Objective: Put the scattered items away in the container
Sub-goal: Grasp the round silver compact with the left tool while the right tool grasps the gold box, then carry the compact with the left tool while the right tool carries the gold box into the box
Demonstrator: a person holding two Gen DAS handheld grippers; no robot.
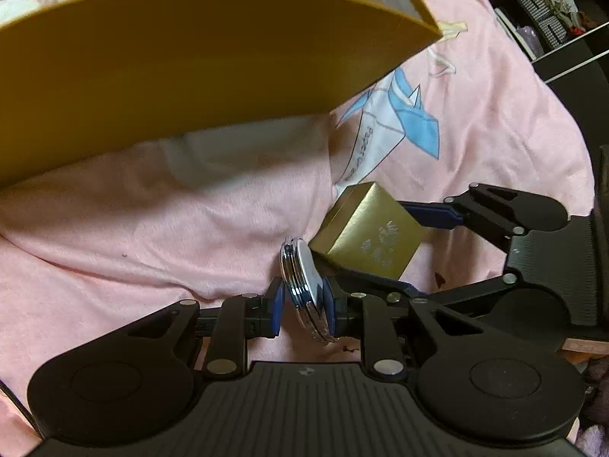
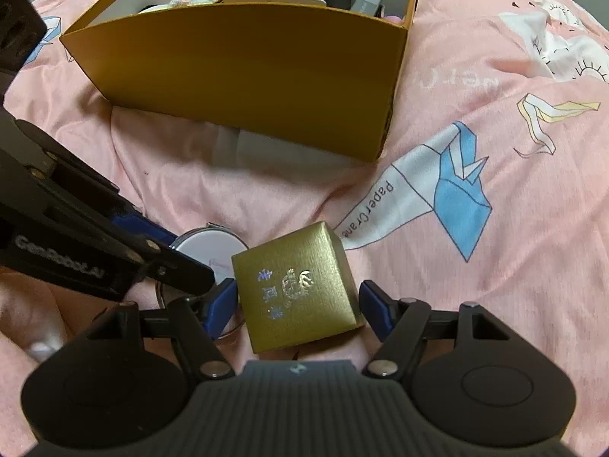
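Note:
My left gripper (image 1: pixel 303 306) is shut on a round silver compact mirror (image 1: pixel 302 278), held on edge just above the pink bedspread; the mirror's white lid also shows in the right wrist view (image 2: pixel 211 245). My right gripper (image 2: pixel 297 304) is open, its blue pads on either side of a small gold box (image 2: pixel 298 291) with foil lettering; there is a gap at the right pad. The gold box also shows in the left wrist view (image 1: pixel 367 234), right of the mirror. The yellow cardboard container (image 2: pixel 243 72) stands beyond both, holding several boxes.
The pink bedspread (image 2: pixel 475 122) with paper-crane prints covers the whole surface and is wrinkled. The left gripper's arm (image 2: pixel 76 236) crosses in from the left, close beside the right gripper. Dark shelving (image 1: pixel 552 19) stands past the bed's edge.

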